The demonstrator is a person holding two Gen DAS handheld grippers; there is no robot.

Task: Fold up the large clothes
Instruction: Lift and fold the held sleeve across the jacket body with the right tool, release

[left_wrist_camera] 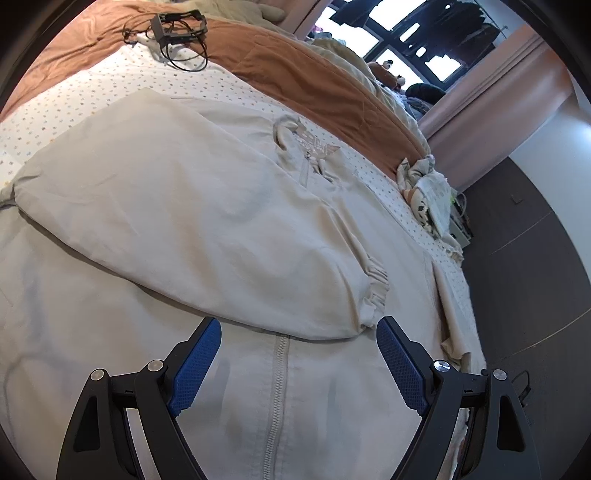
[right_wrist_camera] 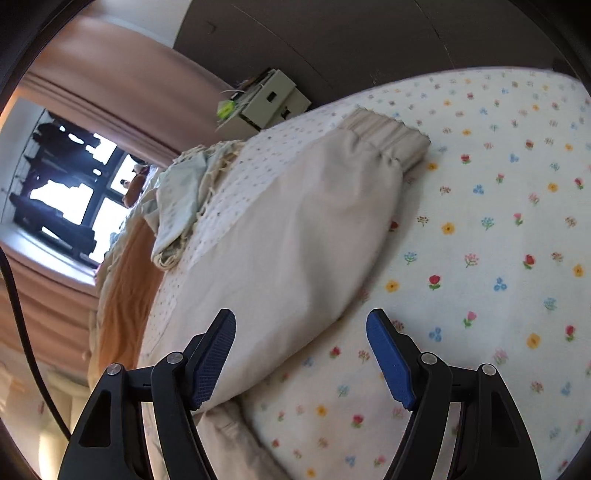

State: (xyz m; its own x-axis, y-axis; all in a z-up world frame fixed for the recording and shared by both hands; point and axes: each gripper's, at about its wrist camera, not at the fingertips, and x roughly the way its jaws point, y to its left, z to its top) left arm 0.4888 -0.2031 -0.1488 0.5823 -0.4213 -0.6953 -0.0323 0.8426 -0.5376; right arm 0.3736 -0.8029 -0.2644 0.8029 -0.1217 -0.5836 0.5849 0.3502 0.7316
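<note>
Since neither tool grips anything yet, chief risk lies in the next pinch: only the top layer of slack fabric caught, or the floral sheet [right_wrist_camera: 480, 221] underneath taken along with it, dragging the fold askew.

Left gripper [left_wrist_camera: 299, 328]: blue fingers [left_wrist_camera: 195, 369] spread wide apart, clamped on nothing, poised over the beige jacket [left_wrist_camera: 184, 206]. One sleeve folded across the body, its gathered cuff [left_wrist_camera: 376, 291] just ahead of the right-hand finger; one zipper [left_wrist_camera: 279, 387] running between the fingers. Beyond the fingertips, one black device [left_wrist_camera: 177, 24] with cables, well apart.

Right gripper [right_wrist_camera: 301, 317]: fingers likewise parted, holding nothing. Second sleeve [right_wrist_camera: 295, 240] ahead of and between the fingers, lying unfolded on the sheet, one ribbed cuff [right_wrist_camera: 391, 138] at its far end. Count: two sleeves, two cuffs, one zipper, one garment.
</note>
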